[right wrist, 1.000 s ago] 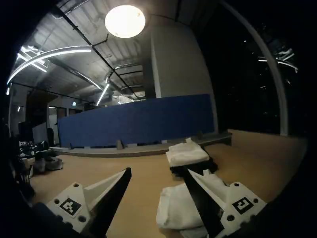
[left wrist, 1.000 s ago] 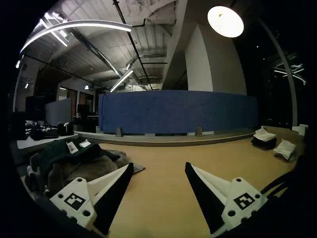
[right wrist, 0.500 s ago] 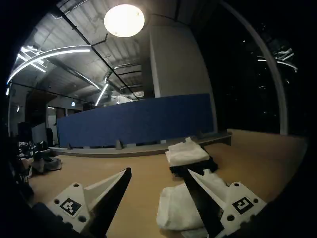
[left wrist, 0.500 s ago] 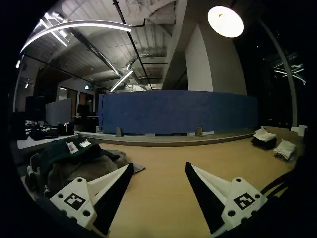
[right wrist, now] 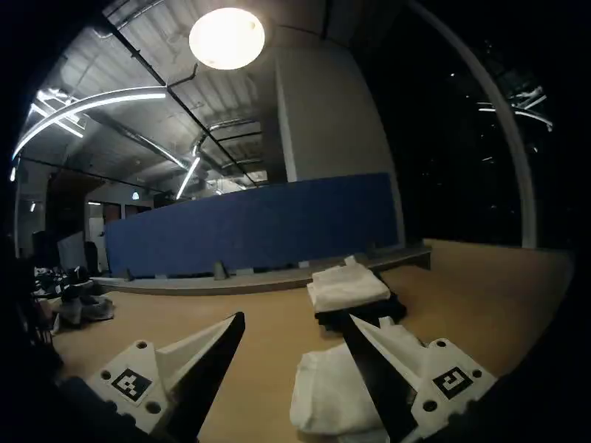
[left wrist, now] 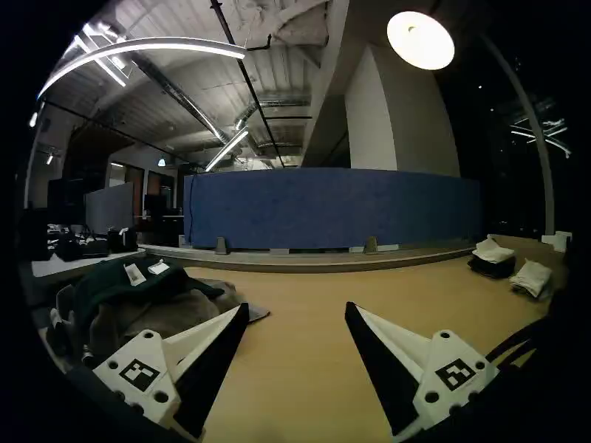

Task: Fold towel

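a round lamp (left wrist: 420, 40) glows above a blue partition (left wrist: 332, 208) behind the wooden tabletop (left wrist: 303, 347).

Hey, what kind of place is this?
Probably an open-plan office or lab: a long wooden table backed by a blue divider panel, exposed ceiling ducts, and a round pendant lamp.

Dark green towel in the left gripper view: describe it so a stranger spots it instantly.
Start at the blue partition behind the wooden table, then drop to the cloth heap at the view's left. The dark green towel lies on top; unlike the grey-brown cloth under it, it bears two white tags.
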Motion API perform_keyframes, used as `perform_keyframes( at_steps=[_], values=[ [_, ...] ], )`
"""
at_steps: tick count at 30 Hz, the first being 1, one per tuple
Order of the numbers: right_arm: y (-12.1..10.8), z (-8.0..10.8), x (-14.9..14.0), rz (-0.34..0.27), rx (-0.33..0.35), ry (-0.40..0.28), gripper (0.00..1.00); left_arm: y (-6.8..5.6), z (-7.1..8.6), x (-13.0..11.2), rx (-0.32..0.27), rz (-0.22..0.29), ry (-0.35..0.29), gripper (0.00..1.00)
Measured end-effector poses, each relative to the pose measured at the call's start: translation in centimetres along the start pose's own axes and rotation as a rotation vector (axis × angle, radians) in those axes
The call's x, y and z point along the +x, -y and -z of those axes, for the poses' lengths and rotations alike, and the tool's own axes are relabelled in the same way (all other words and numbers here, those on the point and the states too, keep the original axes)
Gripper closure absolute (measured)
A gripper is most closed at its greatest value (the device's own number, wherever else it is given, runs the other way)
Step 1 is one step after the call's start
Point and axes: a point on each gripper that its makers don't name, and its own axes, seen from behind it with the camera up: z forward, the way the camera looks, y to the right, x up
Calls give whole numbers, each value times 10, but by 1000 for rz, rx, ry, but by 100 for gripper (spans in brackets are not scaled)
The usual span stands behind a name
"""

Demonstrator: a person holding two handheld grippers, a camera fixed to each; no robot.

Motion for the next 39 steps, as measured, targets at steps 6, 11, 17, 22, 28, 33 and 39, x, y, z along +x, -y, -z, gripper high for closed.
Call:
perform_keyframes(
  at_steps=[6, 11, 17, 22, 28, 33, 39],
  values=[
    [3, 0, -2, -6, 4, 1, 0, 0, 0, 0, 0, 0, 0, 4],
    [7, 0, -4, -12, 6, 5, 0, 0, 0, 0, 0, 0, 0, 4],
    [12, 0, -7, -12, 1, 6, 0, 1, 0, 0, 0, 0, 0, 4],
    [15, 0, -12, 6, -3, 10, 0, 0, 0, 0, 0, 0, 0, 4],
    [21, 1, -16, 47, -1, 9, 0, 0, 0, 0, 0, 0, 0, 3],
    [25, 1, -18, 76, -2, 11, 0, 1, -1, 0, 0, 0, 0, 3],
    [35, 2, -17, 125, 0, 13, 0, 1, -1, 0, 0, 0, 0, 4]
  ],
)
